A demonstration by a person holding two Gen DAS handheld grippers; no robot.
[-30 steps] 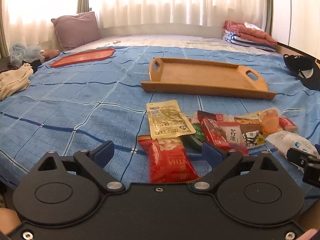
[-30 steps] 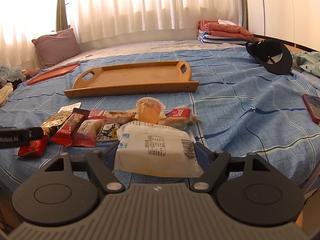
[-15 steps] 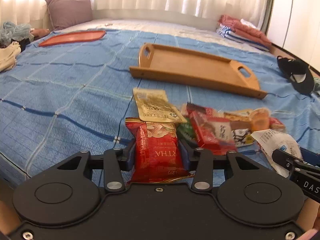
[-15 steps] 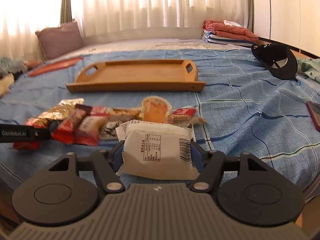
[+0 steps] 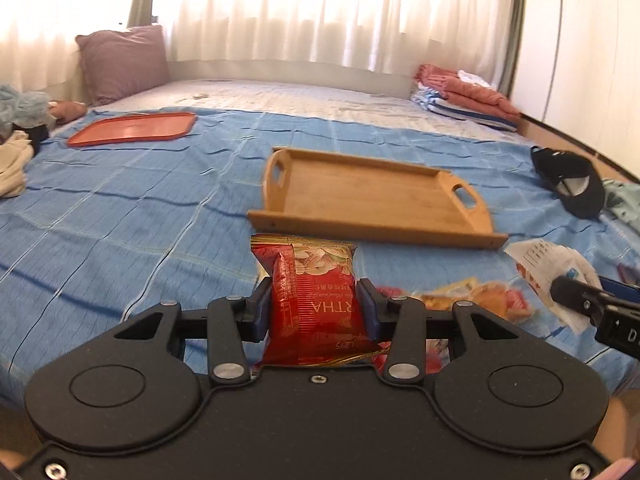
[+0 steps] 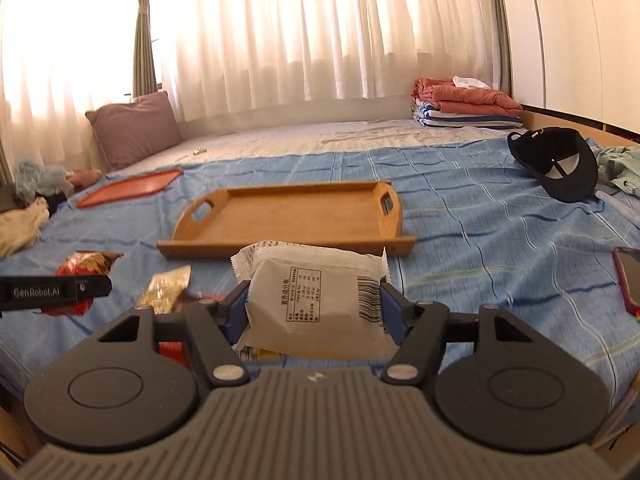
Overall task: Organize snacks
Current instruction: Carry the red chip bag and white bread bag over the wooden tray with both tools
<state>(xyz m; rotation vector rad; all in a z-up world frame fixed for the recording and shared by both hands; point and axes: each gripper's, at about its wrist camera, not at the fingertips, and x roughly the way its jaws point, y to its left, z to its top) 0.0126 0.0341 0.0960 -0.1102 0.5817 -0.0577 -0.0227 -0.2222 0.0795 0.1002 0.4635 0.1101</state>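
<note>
Left hand-held gripper [image 5: 316,312] clamps the red snack packet [image 5: 314,300], right hand-held gripper [image 6: 314,308] pinches the white pouch [image 6: 316,300], both above the bed [image 5: 120,220]; carry level, release low inside the wooden tray [image 6: 288,216].

The wooden tray [image 6: 288,216] lies open-topped in the middle of the blue bedspread [image 5: 120,208], its floor bare; low side walls and taller handle ends ring it, so entry is from above. Between the tray's near wall and the bed's near edge, loose snack packets [image 5: 476,300] clutter the spread. Left of the tray the bedspread runs bare to an orange lid [image 5: 132,130] toward the far left corner. A black cap [image 6: 556,164] sits well right of the tray, a phone [image 6: 628,280] at the right edge, folded clothes [image 6: 464,106] at the far right corner.
</note>
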